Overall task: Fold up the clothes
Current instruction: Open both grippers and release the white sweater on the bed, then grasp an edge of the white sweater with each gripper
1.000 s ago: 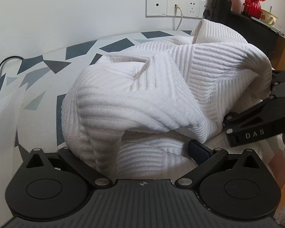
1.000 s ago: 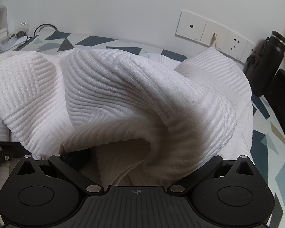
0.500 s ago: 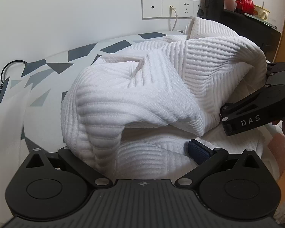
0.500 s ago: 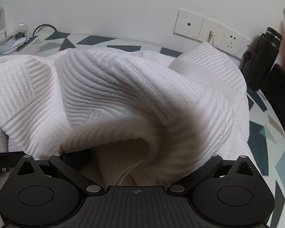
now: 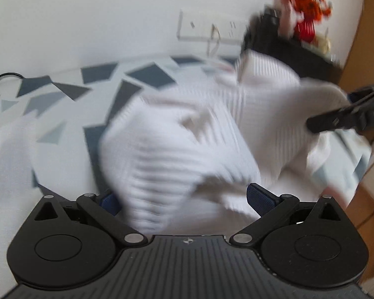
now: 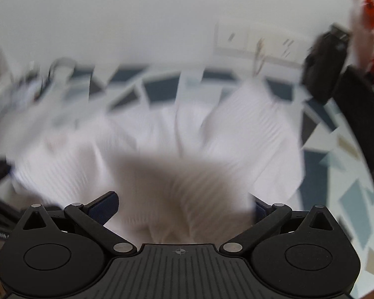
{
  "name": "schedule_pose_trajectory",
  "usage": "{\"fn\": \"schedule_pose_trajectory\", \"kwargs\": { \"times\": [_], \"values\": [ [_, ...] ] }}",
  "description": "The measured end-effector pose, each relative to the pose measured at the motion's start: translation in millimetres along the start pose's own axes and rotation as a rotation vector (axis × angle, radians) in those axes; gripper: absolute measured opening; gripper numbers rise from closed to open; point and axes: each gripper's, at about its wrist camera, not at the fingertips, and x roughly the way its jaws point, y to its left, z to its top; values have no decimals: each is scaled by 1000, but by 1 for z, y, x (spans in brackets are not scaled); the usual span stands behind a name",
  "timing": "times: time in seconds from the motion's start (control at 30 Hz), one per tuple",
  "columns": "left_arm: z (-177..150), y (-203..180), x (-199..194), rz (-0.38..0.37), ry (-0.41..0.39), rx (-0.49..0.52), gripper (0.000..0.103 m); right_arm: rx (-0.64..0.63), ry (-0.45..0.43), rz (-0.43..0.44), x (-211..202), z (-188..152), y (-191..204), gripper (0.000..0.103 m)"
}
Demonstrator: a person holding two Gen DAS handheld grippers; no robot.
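A white ribbed garment (image 5: 187,139) lies heaped on a sheet patterned with grey and blue shapes (image 5: 97,74); both views are motion-blurred. My left gripper (image 5: 184,199) is open, its blue pads (image 5: 259,196) wide apart, with a fold of the garment hanging between them. In the right wrist view the garment (image 6: 249,129) fills the middle, and a shadowed fold sits between the spread fingers of my open right gripper (image 6: 183,205). The right gripper's black frame (image 5: 346,119) presses against the garment's right side in the left wrist view.
Wall sockets (image 5: 212,30) with a plugged cable sit behind the heap. A black bottle (image 6: 326,57) and a red vase of orange flowers (image 5: 306,22) stand on a dark cabinet at the right. A cable loop (image 5: 5,79) lies far left. Wooden floor (image 5: 369,199) shows at the right.
Both views have turned blurry from fast motion. The garment heap looks lower and farther from both cameras. In the left wrist view the right gripper has shifted up and to the right.
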Motion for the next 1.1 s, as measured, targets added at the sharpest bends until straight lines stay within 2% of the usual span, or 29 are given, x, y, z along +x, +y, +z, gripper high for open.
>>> {"fn": "schedule_pose_trajectory", "kwargs": {
  "times": [0.2,0.37,0.5,0.6,0.7,0.77,0.83,0.93,1.0,1.1],
  "values": [
    [39,25,-56,-41,-164,-57,102,13,-254,-67,-92,68,-14,102],
    [83,31,-113,-14,-318,-69,102,66,-404,-131,-142,117,-47,102],
    [114,19,-158,57,-418,-71,102,67,-489,-85,-163,138,-75,102],
    [125,9,-176,77,-451,-127,102,63,-516,-15,-159,147,-98,102],
    [122,-7,-167,82,-420,-161,102,19,-494,86,-126,144,-125,102],
    [115,-20,-143,118,-391,-162,102,-14,-455,143,-94,140,-142,102],
    [108,-35,-108,136,-314,-203,102,-46,-398,185,-59,134,-160,102],
    [110,-66,-58,101,-187,-230,102,-93,-328,238,-9,124,-184,102],
    [107,-94,-28,105,-128,-217,102,-124,-291,269,24,117,-198,102],
    [101,-131,9,121,-70,-212,102,-111,-182,325,73,112,-208,96]
  ]
}}
